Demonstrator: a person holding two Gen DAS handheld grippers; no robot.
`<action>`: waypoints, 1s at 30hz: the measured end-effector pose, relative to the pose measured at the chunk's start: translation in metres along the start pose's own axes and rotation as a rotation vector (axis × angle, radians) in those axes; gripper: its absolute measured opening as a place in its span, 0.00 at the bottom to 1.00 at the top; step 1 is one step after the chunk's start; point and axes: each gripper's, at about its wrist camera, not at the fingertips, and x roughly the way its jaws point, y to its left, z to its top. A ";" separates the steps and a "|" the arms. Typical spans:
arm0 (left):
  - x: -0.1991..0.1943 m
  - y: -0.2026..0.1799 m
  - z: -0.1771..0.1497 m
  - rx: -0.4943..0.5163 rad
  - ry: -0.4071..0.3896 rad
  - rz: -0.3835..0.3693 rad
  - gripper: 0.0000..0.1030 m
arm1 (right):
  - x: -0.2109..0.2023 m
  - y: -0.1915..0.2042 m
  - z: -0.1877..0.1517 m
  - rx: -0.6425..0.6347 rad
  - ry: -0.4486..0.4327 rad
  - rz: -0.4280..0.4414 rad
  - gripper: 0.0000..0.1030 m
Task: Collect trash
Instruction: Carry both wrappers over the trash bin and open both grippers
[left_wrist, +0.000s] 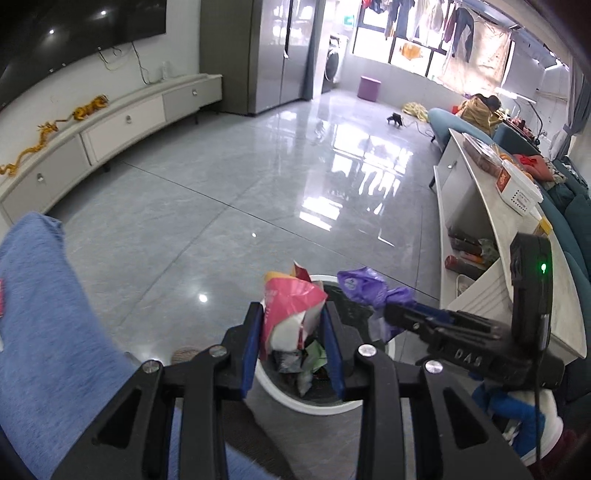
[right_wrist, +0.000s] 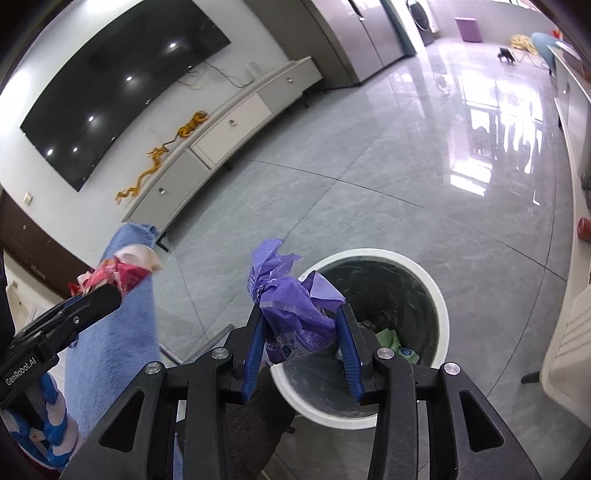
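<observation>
Above the round white bin (left_wrist: 306, 400), the left gripper (left_wrist: 291, 343) squeezed a crumpled pink and white wrapper (left_wrist: 290, 310) between its blue fingers (left_wrist: 249, 354). Just to its right, the right gripper (right_wrist: 301, 345) pinched a scrunched purple wrapper (right_wrist: 291, 299) over the near left rim of the bin. More trash (right_wrist: 397, 345) lay down inside the bin. The bin stood on the shiny grey floor (left_wrist: 221, 192), near a blue cloth (left_wrist: 40, 314) on the left.
</observation>
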 end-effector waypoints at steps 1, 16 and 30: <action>0.007 -0.002 0.003 -0.006 0.011 -0.009 0.31 | 0.003 -0.004 0.001 0.007 0.001 -0.005 0.39; 0.021 -0.013 0.010 -0.038 0.028 -0.049 0.60 | 0.018 -0.024 -0.005 0.036 0.025 -0.046 0.50; -0.028 -0.002 -0.008 -0.059 -0.059 0.042 0.60 | -0.010 -0.005 -0.008 0.012 -0.014 -0.033 0.50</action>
